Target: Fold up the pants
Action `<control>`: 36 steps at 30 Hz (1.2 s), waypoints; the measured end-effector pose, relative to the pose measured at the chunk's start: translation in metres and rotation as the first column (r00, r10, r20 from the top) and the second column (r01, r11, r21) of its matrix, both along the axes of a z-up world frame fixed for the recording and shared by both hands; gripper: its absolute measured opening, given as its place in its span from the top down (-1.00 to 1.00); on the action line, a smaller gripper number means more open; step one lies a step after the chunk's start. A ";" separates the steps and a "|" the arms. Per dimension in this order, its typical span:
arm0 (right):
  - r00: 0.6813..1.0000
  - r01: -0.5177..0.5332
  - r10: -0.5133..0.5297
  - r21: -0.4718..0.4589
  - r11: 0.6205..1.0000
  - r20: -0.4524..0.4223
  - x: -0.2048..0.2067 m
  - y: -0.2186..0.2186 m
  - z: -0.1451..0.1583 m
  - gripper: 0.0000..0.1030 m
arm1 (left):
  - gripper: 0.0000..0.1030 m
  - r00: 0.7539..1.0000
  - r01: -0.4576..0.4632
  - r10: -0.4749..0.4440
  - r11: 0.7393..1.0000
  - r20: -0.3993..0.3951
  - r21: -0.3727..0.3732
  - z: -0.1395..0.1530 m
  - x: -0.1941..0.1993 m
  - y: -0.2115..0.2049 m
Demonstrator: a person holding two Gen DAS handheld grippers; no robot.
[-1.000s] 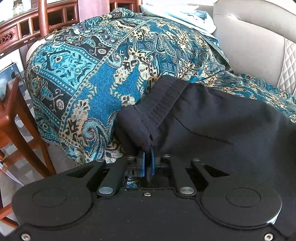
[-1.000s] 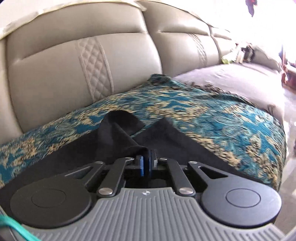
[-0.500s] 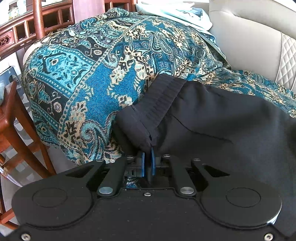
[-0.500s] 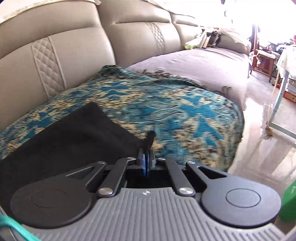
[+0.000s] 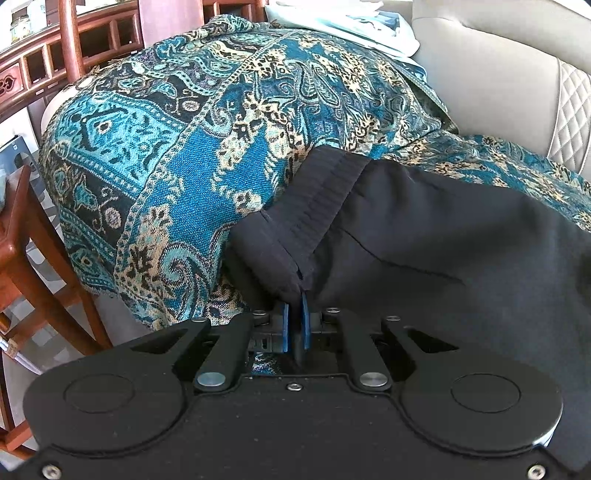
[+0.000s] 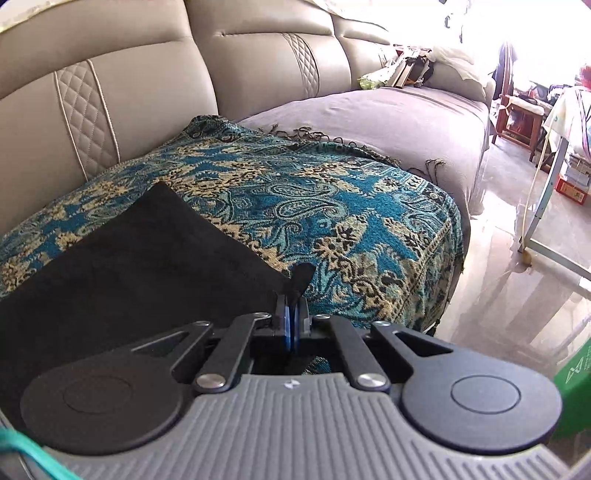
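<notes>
Where the two blue pads of the left gripper come nearly together, they pinch a bunched corner of the black pants at the waistband end, the ribbed elastic band running up and away from the fingertips and a folded flap of cloth lying just to their left. To the right of this gripper the dark cloth spreads flat and broad over a blue and gold paisley throw, which also drapes over the rounded sofa arm ahead of the tool. Beyond the throw lie light folded cloths and the beige sofa back; wooden furniture stands to the left. The right gripper is likewise closed down to a sliver, its pads clamped on a small tuft at the far corner of the pants, which stretch away to its left across the paisley throw. Ahead of it the throw ends in a fringe on a grey seat cover, with the quilted sofa back behind and a glossy floor to the right.
</notes>
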State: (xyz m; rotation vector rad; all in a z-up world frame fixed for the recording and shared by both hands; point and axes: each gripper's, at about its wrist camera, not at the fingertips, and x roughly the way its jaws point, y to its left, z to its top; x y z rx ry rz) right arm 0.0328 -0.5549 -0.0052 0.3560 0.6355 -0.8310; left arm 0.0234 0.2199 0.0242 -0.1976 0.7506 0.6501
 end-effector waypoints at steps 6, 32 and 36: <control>1.000 -0.001 0.001 -0.009 1.000 -0.026 -0.004 0.000 0.001 0.91 | 0.80 1.000 0.010 -0.010 1.000 -0.006 0.008 0.000 0.000 -0.002; 0.948 -0.266 0.298 -0.244 0.933 0.107 0.017 0.099 0.044 -0.65 | -0.56 0.971 0.194 -0.202 0.978 0.125 0.072 0.044 -0.022 -0.055; 0.862 -0.454 0.488 -0.223 0.863 0.136 0.039 0.145 0.051 -0.75 | -0.61 0.930 0.320 -0.330 0.944 0.160 0.086 0.052 -0.014 -0.098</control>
